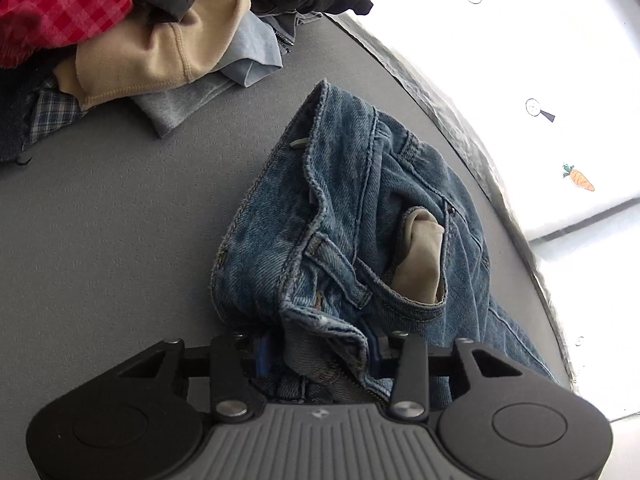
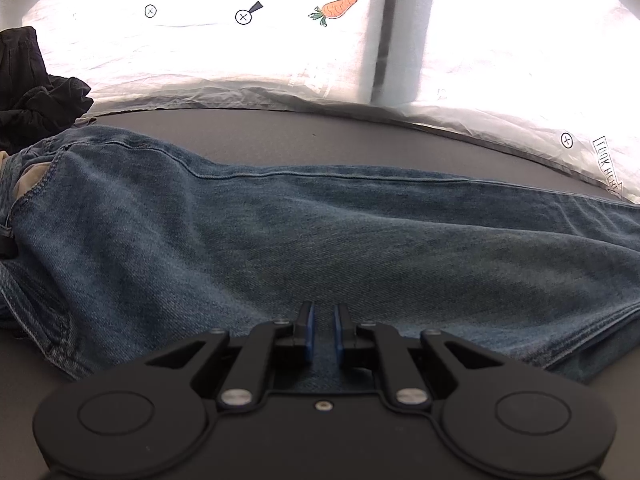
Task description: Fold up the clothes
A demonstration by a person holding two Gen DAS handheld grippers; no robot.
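Note:
A pair of blue jeans (image 1: 360,208) lies on the grey table (image 1: 120,220), waist end toward the left wrist camera, with a beige pocket lining (image 1: 420,252) turned out. My left gripper (image 1: 320,354) is shut on the bunched waistband, and denim fills the gap between its blue pads. In the right wrist view the jeans (image 2: 280,240) stretch left to right across the table (image 2: 320,136). My right gripper (image 2: 323,332) is shut on a fold of the leg near its front edge, the pads close together with denim pinched between them.
A pile of unfolded clothes (image 1: 140,52) sits at the far left: red check, tan, light blue, black. A black garment (image 2: 32,92) shows at the left of the right wrist view. Bright white sheeting with carrot prints (image 2: 200,60) lies beyond the table's far edge.

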